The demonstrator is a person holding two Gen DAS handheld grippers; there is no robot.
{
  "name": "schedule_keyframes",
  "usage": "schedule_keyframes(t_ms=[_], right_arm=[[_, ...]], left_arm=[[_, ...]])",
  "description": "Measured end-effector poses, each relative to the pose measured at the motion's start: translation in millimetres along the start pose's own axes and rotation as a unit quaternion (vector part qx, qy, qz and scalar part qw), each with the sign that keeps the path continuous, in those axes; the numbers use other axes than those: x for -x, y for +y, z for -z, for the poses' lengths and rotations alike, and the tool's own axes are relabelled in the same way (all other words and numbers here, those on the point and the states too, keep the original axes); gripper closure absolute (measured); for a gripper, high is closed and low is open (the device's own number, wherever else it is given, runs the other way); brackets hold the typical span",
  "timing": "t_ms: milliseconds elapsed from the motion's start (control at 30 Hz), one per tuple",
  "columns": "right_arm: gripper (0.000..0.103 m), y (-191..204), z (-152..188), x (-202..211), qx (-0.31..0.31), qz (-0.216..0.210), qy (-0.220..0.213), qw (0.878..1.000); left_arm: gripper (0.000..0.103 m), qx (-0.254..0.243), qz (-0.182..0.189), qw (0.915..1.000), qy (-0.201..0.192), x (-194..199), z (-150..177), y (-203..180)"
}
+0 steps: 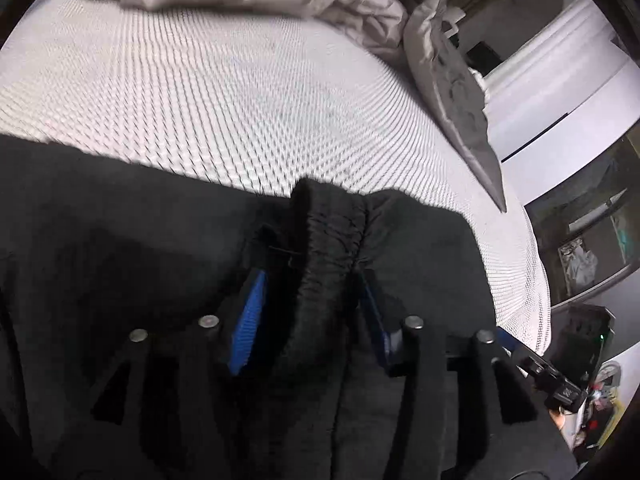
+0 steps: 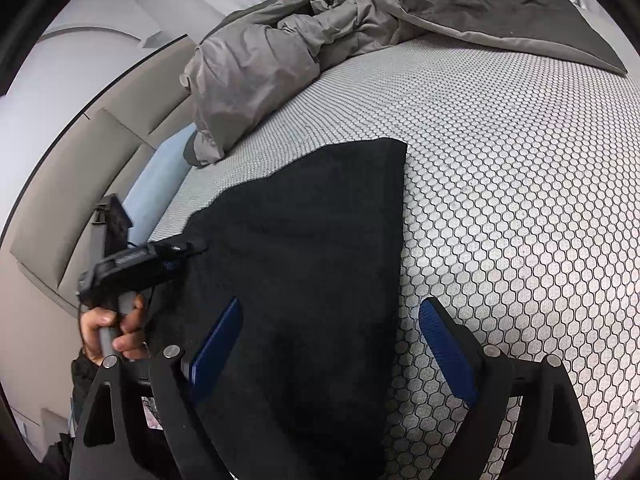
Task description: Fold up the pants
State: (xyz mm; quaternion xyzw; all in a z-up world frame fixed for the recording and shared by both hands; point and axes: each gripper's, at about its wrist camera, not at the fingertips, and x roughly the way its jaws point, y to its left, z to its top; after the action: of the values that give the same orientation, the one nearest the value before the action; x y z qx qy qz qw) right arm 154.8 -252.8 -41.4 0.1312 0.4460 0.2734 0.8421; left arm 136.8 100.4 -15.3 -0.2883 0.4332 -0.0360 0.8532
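Pants: the black fleece pants (image 2: 304, 248) lie folded into a flat dark slab on the bed's white honeycomb-mesh mattress (image 2: 520, 184), along its near edge, one squared corner pointing toward the middle of the bed.

Left tool: the black two-finger tool with blue ribbed pads (image 1: 312, 280) has a bunched ridge of the pants' gathered fabric standing up between its fingers. Jaws about half apart; whether the pads actually press the cloth, I cannot tell.

Right tool: the matching black tool with blue pads (image 2: 332, 320) hangs wide open, gripping nothing. One finger is over the pants, the other over bare mattress, straddling the folded edge.

Hand: a bare hand (image 2: 112, 332) grips the left tool's grey handle beside the bed's side edge.

Far end: a crumpled grey duvet (image 2: 256, 64) is heaped along the bed's far edge, well apart from the pants.
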Motion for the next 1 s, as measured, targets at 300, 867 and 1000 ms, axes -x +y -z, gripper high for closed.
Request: schedule_keyframes(t_ms=[300,867,1000], right_arm=[[0.012,0.7,1.3,-7.5,0.007,0.022,0.016,1.0],[0.012,8.5,24.1,-6.1,0.038,0.035,0.048,0.998],[0.024,4.8,39.8,6.0,0.041,0.019,0.04,0.998]], left_arm=[[0.017,-0.101,-0.087,0.9908,-0.024,33.5,72.0,-17.5],[0.012,-0.112,-0.121,0.986,-0.024,24.6,90.2,-4.5],[0.012,-0.11,-0.12,0.9864,-0.023,22.4,86.4,-2.4]])
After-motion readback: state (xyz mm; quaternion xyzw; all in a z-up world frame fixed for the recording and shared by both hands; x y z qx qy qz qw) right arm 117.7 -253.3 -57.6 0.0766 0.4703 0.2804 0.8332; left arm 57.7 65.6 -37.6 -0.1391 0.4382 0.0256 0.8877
